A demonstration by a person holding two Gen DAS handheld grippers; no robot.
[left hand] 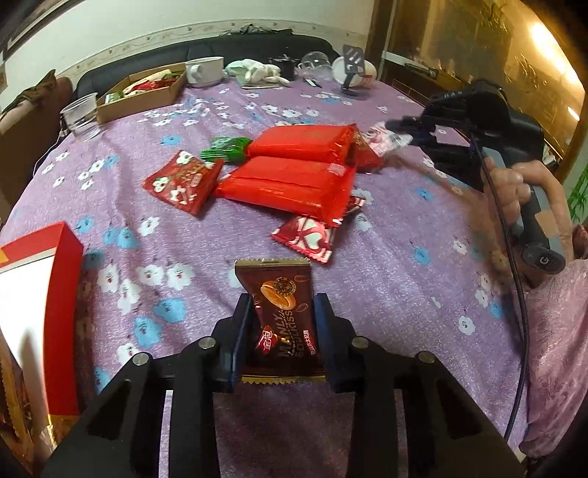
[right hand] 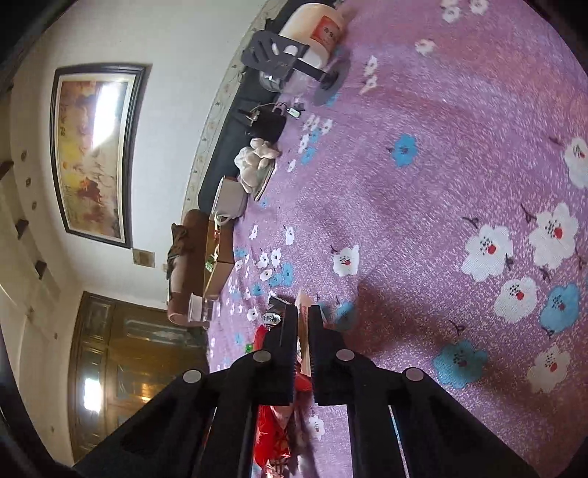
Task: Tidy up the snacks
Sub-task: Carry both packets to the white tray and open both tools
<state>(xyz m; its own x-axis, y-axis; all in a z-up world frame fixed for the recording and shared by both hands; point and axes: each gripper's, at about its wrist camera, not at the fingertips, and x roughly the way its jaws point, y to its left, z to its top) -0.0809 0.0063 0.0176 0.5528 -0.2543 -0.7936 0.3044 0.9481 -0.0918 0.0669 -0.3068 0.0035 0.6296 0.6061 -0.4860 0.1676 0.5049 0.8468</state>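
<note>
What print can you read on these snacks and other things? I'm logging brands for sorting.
"MANLY SOULKISS": brown snack packet held in the left hand-held gripper.
"G": grip end of the right hand-held gripper.
Red and white packets: characters too blurred to read.
White jar's red label: too blurred to read.

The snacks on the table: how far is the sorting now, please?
Done: some packets already lie in the cardboard tray at the far side. In hand: the left gripper is shut on a brown packet, and the right gripper is shut on a pale pink wrapper at the pile's edge. Left: the two large red packs, the small red packets and a green one remain loose on the cloth.
</note>
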